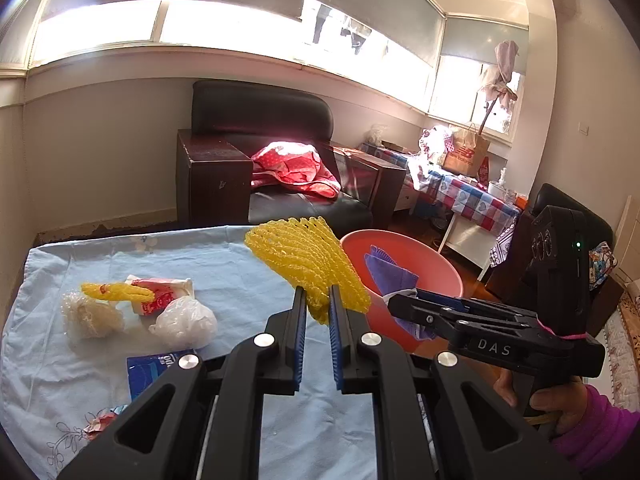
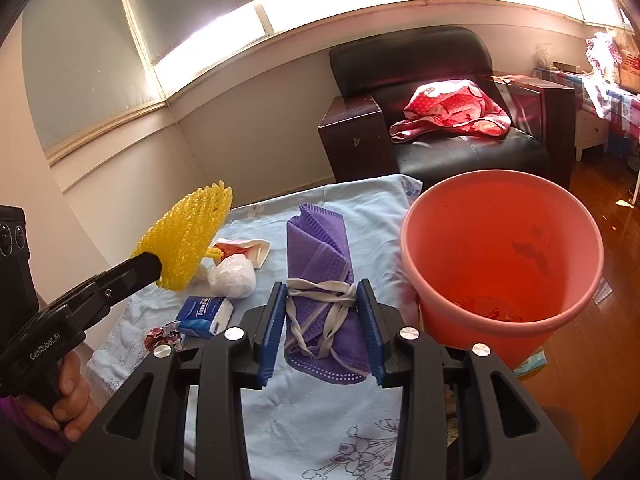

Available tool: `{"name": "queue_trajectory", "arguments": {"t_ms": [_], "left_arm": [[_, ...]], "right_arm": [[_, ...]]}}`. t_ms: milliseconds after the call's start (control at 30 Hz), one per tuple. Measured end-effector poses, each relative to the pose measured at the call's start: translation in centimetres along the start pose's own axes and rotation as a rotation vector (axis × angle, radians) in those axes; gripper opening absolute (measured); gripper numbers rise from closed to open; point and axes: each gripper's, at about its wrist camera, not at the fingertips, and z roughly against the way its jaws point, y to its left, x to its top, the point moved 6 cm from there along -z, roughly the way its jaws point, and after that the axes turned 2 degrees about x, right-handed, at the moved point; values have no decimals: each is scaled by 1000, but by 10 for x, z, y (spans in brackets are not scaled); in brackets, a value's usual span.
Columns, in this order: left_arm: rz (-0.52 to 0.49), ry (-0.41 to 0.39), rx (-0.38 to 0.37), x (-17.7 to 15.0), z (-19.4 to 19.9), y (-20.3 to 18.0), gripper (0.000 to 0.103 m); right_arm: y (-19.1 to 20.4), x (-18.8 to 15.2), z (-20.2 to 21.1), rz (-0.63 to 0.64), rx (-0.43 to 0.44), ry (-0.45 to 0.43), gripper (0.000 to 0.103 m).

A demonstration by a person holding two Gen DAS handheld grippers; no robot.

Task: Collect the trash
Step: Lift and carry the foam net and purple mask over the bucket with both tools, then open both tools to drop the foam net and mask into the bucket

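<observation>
My left gripper (image 1: 317,300) is shut on a yellow foam fruit net (image 1: 308,264), held up above the blue cloth; the net (image 2: 188,240) also shows at the left of the right wrist view. My right gripper (image 2: 323,292) is shut on a folded purple face mask (image 2: 320,256) with white ear loops, held just left of the pink bucket (image 2: 504,256). The bucket (image 1: 404,268) stands off the table's right edge, and the mask (image 1: 388,276) hangs in front of it in the left wrist view.
On the blue cloth (image 1: 248,280) lie a white plastic wad (image 1: 184,322), a red-white wrapper (image 1: 160,292), a small yellow net (image 1: 116,292), a clear crumpled bag (image 1: 90,316), a blue tissue pack (image 2: 206,316) and a foil scrap (image 2: 164,334). A black armchair (image 1: 260,152) stands behind.
</observation>
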Motion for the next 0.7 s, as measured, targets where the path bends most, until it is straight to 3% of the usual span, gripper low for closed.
{"name": "queue_trajectory", "arguments": {"t_ms": [333,700], "left_arm": [[-65,33,-84,9,-46,-50,10],[-136,116,-135,4,-108,-98,10]], "right_arm": [[-58,14,18,-93,-99,-74,37],[-114,20,14,-169,-168,-95,37]]}}
